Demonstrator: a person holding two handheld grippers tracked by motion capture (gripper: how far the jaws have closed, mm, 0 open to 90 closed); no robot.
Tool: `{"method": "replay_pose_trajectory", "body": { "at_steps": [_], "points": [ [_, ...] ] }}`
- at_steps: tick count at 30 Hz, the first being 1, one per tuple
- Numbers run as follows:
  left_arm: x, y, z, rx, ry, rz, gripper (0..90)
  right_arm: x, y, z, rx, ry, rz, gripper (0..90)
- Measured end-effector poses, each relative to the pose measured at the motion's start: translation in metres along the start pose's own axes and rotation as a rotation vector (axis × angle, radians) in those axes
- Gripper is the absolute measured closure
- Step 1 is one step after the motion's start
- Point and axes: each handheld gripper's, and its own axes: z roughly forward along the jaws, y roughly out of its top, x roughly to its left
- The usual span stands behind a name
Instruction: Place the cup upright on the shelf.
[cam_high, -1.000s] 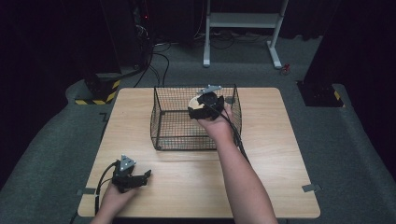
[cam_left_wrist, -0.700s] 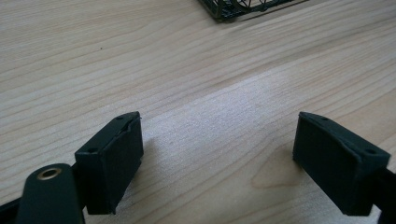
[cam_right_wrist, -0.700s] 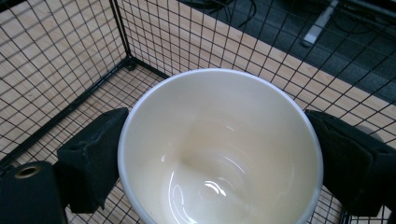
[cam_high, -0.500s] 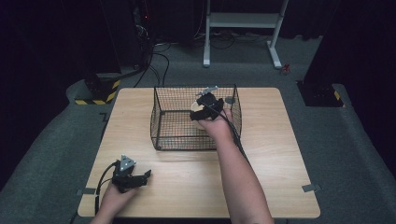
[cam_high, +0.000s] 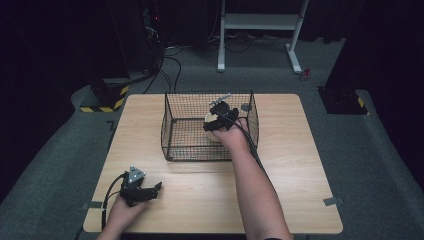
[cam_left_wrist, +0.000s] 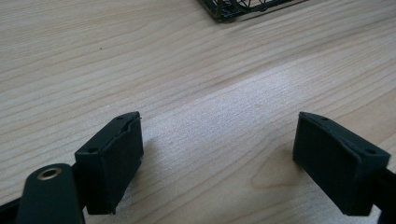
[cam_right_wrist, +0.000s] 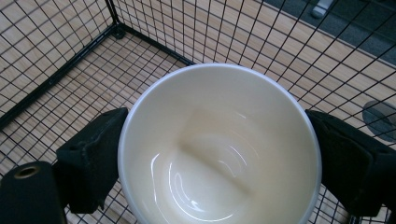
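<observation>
A cream-white glazed ceramic cup (cam_right_wrist: 219, 149) is being gripped across its outer wall by the right tool (cam_high: 218, 118), one black jaw being pressed against each side of the cup, as seen in the right gripper view. The cup is being held inside the black wire-mesh basket (cam_high: 181, 134), toward the basket's right half in the high view; whether its base is touching the mesh floor cannot be told. Its opening is being turned toward the camera on the right tool, and its glossy inside is being shown bare. The basket is being carried by the light wooden counter (cam_high: 290, 150), near the counter's far middle.

The left tool (cam_left_wrist: 219, 161) is being held released, its two black jaws being kept wide apart with only bare wood grain between them. It is being rested low over the counter's near left corner in the high view, well apart from the basket, a corner of which is being shown at the top of the left gripper view.
</observation>
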Motion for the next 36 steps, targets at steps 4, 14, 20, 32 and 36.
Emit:
{"method": "replay_pose_trajectory", "body": {
  "at_steps": [4, 14, 20, 32, 36],
  "points": [
    [0.0, 0.0, 0.0, 0.0, 0.0, 0.0, 16.4, -0.001, 0.0, 0.001, 0.008, -0.003, 0.002, 10.3],
    [0.0, 0.0, 0.0, -0.001, -0.001, -0.001, 16.4, -0.007, -0.001, 0.004, 0.051, -0.009, 0.018, 10.4],
    [0.0, 0.0, 0.0, 0.0, -0.001, 0.0, 16.4, -0.009, -0.001, 0.006, 0.077, -0.009, 0.019, 10.3],
    [0.0, 0.0, 0.0, 0.0, 0.0, 0.0, 16.4, -0.01, 0.002, 0.007, 0.093, -0.011, 0.029, 10.3],
    [0.0, 0.0, 0.0, -0.004, -0.001, 0.002, 16.4, -0.01, 0.001, 0.006, 0.105, -0.009, 0.032, 10.3]
  ]
}}
